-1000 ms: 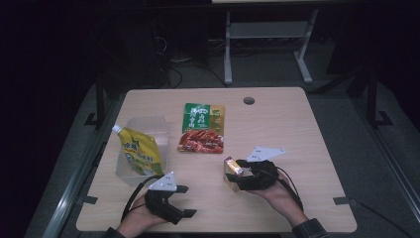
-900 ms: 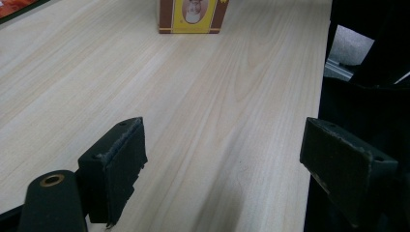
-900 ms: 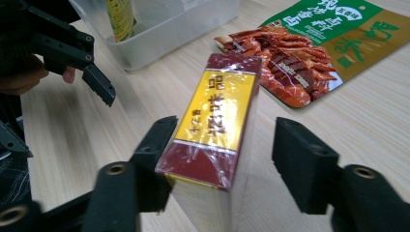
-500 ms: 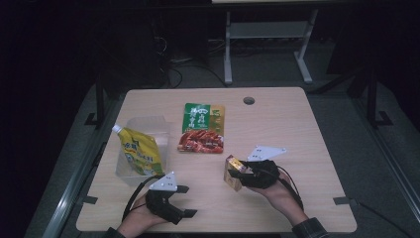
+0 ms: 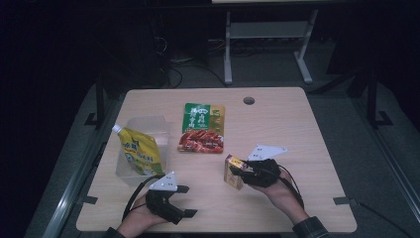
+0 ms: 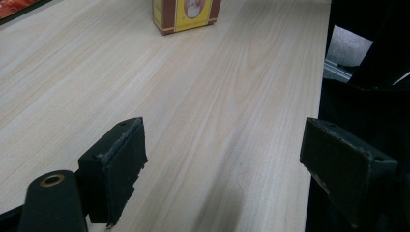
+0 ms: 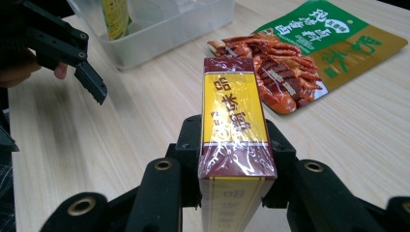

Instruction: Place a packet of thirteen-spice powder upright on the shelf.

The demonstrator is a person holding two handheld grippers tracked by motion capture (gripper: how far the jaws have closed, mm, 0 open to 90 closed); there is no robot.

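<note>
Yellow-and-maroon box (image 7: 234, 140); green-and-red packet (image 7: 314, 53); yellow pouch (image 5: 141, 151).

tongs (image 6: 222, 159): jaws standing wide apart, nothing sitting between them
pads (image 6: 121, 164): black, worn at the edges, hanging just above the tabletop
tabletop (image 6: 203, 87): pale wood grain running away from the camera
box (image 6: 186, 14): yellow and brown, standing upright at the far end, well apart from the tongs
red packet (image 6: 14, 6): corner showing at top left
tabletop edge: running down the right side, dark beyond it
</note>
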